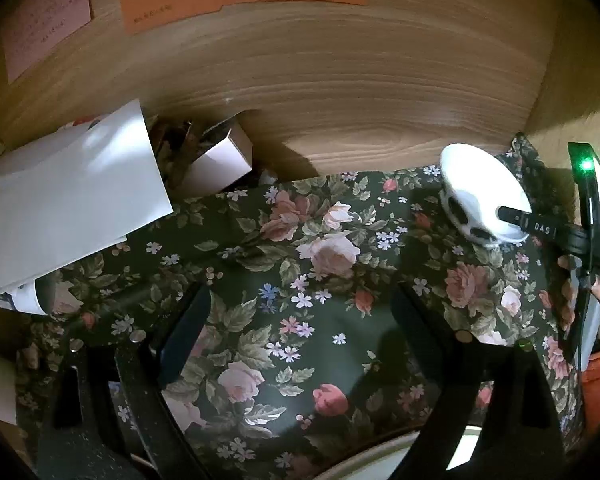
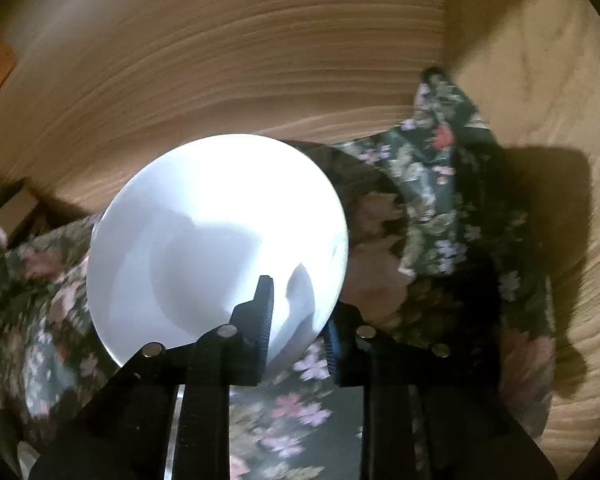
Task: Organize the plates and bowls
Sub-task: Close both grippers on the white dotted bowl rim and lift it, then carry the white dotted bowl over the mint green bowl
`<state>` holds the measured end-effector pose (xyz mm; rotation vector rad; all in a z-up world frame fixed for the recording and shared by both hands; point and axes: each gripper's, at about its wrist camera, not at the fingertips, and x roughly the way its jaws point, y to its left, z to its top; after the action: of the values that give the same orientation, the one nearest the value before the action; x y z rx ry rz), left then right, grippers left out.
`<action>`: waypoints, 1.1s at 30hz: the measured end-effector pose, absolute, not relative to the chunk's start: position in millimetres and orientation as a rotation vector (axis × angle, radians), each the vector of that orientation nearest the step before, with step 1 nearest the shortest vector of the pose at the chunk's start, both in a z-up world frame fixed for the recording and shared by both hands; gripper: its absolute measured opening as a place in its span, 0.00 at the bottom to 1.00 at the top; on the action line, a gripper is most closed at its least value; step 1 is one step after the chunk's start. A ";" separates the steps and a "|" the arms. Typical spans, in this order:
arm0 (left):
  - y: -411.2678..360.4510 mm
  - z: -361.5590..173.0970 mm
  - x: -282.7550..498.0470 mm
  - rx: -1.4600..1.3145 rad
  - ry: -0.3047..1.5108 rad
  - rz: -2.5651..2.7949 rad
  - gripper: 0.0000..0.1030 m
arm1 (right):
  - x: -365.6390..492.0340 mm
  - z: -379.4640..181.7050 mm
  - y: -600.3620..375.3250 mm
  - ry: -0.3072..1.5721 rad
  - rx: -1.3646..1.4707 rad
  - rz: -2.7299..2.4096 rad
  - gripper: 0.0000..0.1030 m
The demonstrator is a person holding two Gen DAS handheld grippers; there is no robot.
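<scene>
Right tool (image 2: 296, 320) is clamped on the near rim of a white bowl (image 2: 220, 220), one finger inside and one outside, at the back right corner of the flowered cloth (image 1: 320, 312) beside the wooden wall (image 1: 340, 80). Left tool (image 1: 300, 320) hangs wide open over the cloth, holding nothing.

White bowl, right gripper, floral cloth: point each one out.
white bowl (image 2: 204, 216): right wrist view, on its inside wall.
right gripper (image 2: 296, 320): right wrist view, midway between its fingertips, at the bowl's rim.
floral cloth (image 1: 300, 280): left wrist view, on its bare middle.
</scene>
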<state>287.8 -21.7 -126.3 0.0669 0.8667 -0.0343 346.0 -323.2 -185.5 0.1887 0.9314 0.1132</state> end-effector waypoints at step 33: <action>-71.7 -168.2 309.8 0.118 1.106 -0.126 0.31 | 256.5 -182.7 -267.7 0.898 0.247 0.429 0.25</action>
<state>309.8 -71.7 -168.2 0.1181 1.1058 -0.1258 256.5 -267.7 -182.7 0.2470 0.8984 0.4289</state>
